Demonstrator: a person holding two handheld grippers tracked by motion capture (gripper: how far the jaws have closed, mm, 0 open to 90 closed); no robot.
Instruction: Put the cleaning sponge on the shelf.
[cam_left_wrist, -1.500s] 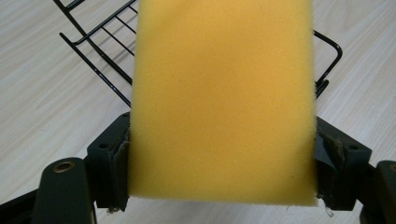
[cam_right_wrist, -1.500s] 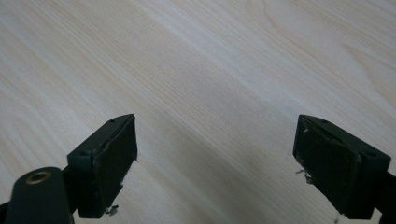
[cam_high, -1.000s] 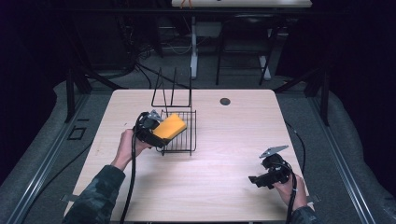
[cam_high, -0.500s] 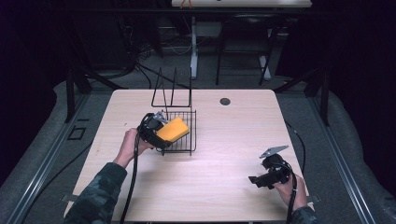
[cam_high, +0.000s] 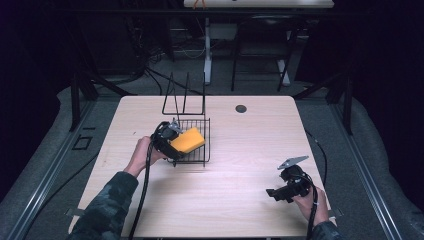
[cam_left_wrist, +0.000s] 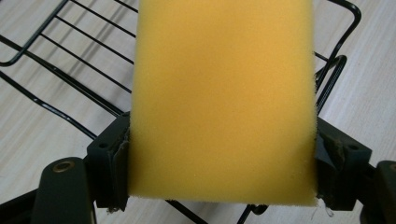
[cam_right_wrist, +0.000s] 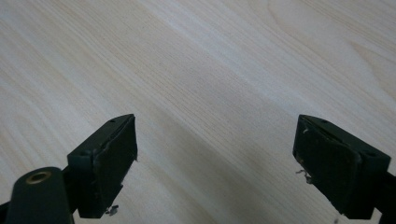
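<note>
Left gripper (cam_high: 172, 137), left of centre in the high view, has its fingers (cam_left_wrist: 109, 165) clamped on the two side faces of a yellow sponge (cam_left_wrist: 222, 98). The sponge is held over the near-left part of the black wire rack (cam_high: 197, 152), tilted, its far end above the rack's wire floor. Whether it touches the wires cannot be told.

Right gripper (cam_right_wrist: 217, 163), lower right in the high view, rests idle near the worktop (cam_high: 240, 200) edge, fingers spread wide with nothing between them.

Risks, as judged:
- The sponge is soft; the grip compresses it, so it may spring or skew on release and settle on the rack's rim rather than inside.
- The rack is light wire and unbraced; a push from the gripper could slide or tip it.
- The trailing cable could snag a rack upright.
</note>
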